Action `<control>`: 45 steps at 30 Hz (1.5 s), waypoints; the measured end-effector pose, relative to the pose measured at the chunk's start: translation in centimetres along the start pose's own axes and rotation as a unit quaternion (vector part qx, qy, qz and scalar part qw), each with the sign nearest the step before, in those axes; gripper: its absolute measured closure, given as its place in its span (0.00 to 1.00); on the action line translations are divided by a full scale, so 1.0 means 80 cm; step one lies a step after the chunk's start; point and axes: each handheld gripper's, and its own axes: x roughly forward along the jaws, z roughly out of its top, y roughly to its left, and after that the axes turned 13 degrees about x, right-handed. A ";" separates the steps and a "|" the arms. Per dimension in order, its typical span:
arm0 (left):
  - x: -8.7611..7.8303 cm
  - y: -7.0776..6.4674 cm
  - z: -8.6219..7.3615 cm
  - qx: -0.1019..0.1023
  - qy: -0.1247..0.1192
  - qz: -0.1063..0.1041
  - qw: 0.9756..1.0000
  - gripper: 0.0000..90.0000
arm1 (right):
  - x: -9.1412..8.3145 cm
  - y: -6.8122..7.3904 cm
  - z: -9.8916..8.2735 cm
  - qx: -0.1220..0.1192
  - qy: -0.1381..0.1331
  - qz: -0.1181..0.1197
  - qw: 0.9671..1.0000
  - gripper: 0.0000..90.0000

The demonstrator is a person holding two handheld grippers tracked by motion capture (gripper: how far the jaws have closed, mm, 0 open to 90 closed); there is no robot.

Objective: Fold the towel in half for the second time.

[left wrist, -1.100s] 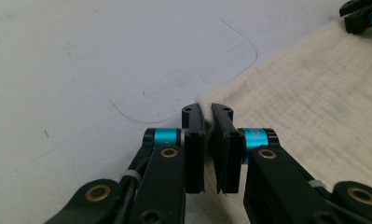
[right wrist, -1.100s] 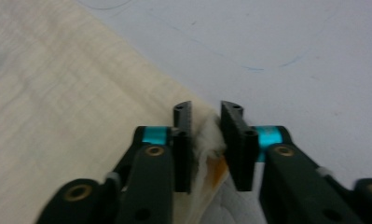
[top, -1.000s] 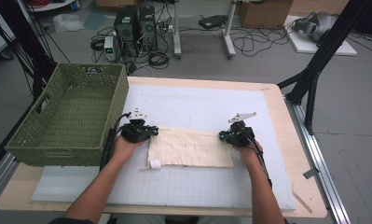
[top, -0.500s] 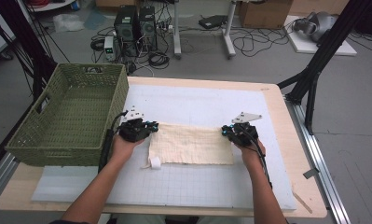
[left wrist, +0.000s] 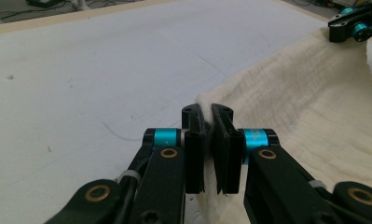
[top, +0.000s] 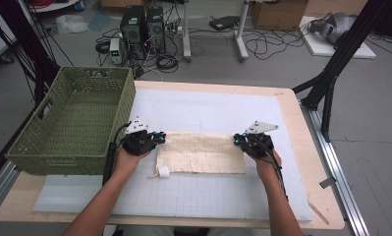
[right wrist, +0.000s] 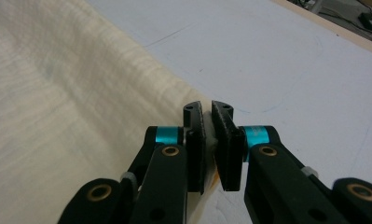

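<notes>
I have a cream cloth [top: 201, 153] lying flat on the white mat [top: 208, 110] that covers the tabletop [top: 301, 123]. The cloth is a long strip that runs from side to side in the high view, in the middle of the mat and a bit toward my side of it.

My left hand-held gripper [top: 156, 139] is at the left end of the cloth. In the left gripper view its two black jaws are pressed together with the far corner of the cloth [left wrist: 314, 107] pinched between them. A little cream edge pokes up just past the tips. So the left hand-held gripper [left wrist: 208, 116] is clamped on the cloth.

My right hand-held gripper [top: 238, 141] is at the right end of the cloth. In the right gripper view the jaws are close together too, and a bit of cream cloth [right wrist: 72, 107] sits squeezed in the thin gap between them. So the right hand-held gripper [right wrist: 208, 114] is clamped on the cloth as well.

The cloth is spread between the two grippers. Near its front left corner a small piece is rolled over into a little white curl [top: 163, 171].

A green woven basket [top: 56, 147] stands on the left side of the tabletop, just beside my left hand [top: 129, 160]. The cloth is not touching the basket.

My right hand [top: 265, 160] is on the mat, near the right edge.
</notes>
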 end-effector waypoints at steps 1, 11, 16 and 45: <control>-0.001 0.000 -0.001 0.001 0.002 -0.001 1.000 0.92 | -0.001 0.001 0.000 -0.003 -0.001 0.001 1.000 0.93; -0.012 -0.012 -0.008 0.008 0.000 -0.011 1.000 0.92 | -0.016 0.013 -0.012 -0.018 -0.021 0.018 0.999 0.93; -0.018 -0.019 -0.010 0.020 -0.001 -0.008 1.000 0.92 | -0.023 0.016 -0.019 -0.022 -0.030 0.025 0.999 0.93; -0.055 -0.043 -0.027 -0.006 -0.016 -0.025 1.000 0.51 | -0.059 0.037 -0.070 -0.043 -0.026 0.047 0.998 0.93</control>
